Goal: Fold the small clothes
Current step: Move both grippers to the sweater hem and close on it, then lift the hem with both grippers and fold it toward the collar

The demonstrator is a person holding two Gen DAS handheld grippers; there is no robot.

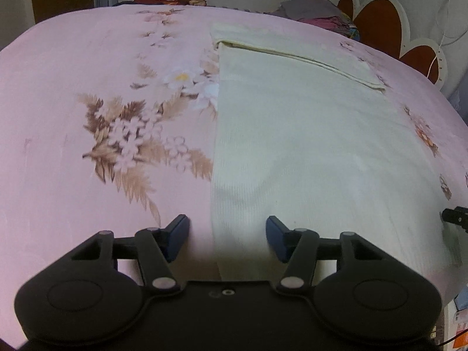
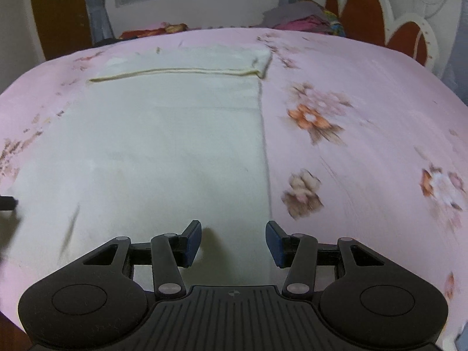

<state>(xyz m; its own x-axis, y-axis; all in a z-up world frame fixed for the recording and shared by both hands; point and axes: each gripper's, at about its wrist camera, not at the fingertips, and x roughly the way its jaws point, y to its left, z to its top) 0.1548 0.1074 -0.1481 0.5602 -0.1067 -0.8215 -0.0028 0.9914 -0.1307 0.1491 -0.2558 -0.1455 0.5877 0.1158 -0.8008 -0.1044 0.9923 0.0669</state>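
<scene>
The left gripper [image 1: 227,238] points forward and steeply down, its black linkage arms spread to 9 and 3 o'clock. Its blue pads [image 1: 178,235] stand well apart with nothing pressed between them. The right gripper [image 2: 233,244] tilts down much the same, and its pads [image 2: 193,242] stand parted a little less widely, gripping nothing. In the left wrist view a black tip of the right gripper shows at the 3 o'clock edge.
</scene>
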